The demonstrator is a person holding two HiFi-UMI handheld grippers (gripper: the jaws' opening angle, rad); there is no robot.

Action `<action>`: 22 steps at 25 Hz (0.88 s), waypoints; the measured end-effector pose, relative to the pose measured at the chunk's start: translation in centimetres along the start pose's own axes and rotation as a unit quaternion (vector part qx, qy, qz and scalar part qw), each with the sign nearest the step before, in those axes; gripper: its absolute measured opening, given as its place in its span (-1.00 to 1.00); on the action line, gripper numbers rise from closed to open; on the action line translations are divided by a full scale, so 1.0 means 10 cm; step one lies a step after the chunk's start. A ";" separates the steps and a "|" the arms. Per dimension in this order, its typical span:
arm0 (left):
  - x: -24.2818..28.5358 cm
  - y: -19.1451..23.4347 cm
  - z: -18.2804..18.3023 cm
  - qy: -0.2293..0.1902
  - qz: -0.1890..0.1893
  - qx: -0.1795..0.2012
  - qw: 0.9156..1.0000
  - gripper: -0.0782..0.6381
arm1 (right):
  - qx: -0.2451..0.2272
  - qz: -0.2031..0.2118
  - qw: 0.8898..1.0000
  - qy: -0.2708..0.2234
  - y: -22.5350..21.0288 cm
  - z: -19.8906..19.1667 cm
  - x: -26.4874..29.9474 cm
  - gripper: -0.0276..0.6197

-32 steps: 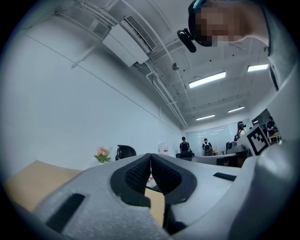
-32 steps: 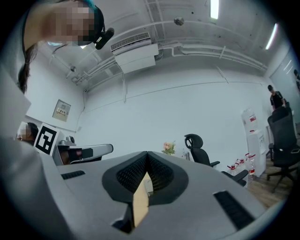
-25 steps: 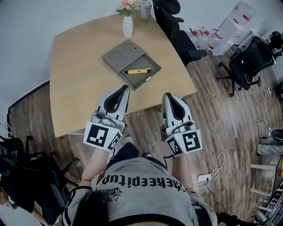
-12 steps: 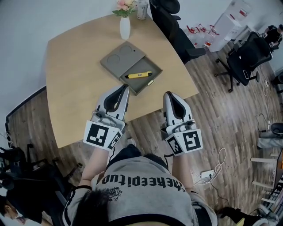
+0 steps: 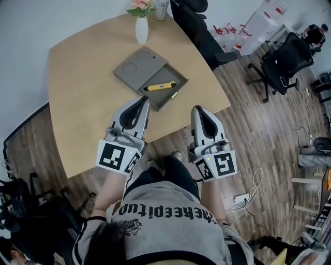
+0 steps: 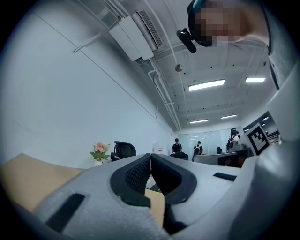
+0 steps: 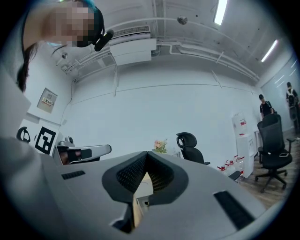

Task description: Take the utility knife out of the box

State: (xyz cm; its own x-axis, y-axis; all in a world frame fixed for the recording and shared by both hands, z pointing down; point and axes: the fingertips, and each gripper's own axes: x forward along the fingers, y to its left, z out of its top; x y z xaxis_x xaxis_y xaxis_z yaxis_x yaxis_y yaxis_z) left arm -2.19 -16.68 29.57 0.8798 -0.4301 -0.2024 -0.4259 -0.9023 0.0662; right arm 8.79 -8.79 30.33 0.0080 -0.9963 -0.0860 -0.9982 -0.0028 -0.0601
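A yellow utility knife (image 5: 159, 86) lies in the open tray of a flat grey box (image 5: 135, 66) on the wooden table (image 5: 83, 103). My left gripper (image 5: 145, 100) is shut and empty, its tip over the table's near edge just short of the box. In the left gripper view the left gripper (image 6: 150, 155) shows its pads meeting with nothing between them. My right gripper (image 5: 198, 109) hangs off the table's near edge over the floor, to the right of the box. In the right gripper view the right gripper (image 7: 146, 153) is likewise shut and empty.
A white vase with pink flowers (image 5: 141, 27) and a glass (image 5: 160, 9) stand at the table's far end. Black office chairs (image 5: 199, 28) (image 5: 283, 64) stand on the wood floor beyond and to the right. A power strip with cables (image 5: 241, 198) lies on the floor by my right side.
Both grippers have come a little nearer to the table and the box, still shut. The knife and box have not moved on the table.
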 end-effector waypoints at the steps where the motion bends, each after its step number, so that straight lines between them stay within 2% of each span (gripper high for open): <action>1: 0.02 0.00 0.00 0.000 -0.001 0.000 1.000 -0.73 | 0.000 0.000 1.000 0.000 -0.01 0.00 0.01 -0.90; 13: 0.27 0.15 0.01 -0.001 0.020 0.012 1.000 -0.73 | 0.000 0.029 1.000 -0.001 -0.18 0.02 0.32 -0.90; 22: 0.65 0.22 -0.01 0.000 0.040 0.023 0.999 -0.73 | 0.005 0.058 0.998 -0.005 -0.49 0.08 0.65 -0.90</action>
State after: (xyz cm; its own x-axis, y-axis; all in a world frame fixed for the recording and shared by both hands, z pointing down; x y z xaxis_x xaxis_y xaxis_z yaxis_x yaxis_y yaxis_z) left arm 2.61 -21.46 28.51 0.8421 -0.5015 -0.1984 -0.5047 -0.8625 0.0378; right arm 13.74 -15.22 29.30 -0.1075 -0.9888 -0.1034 -0.9917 0.1139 -0.0590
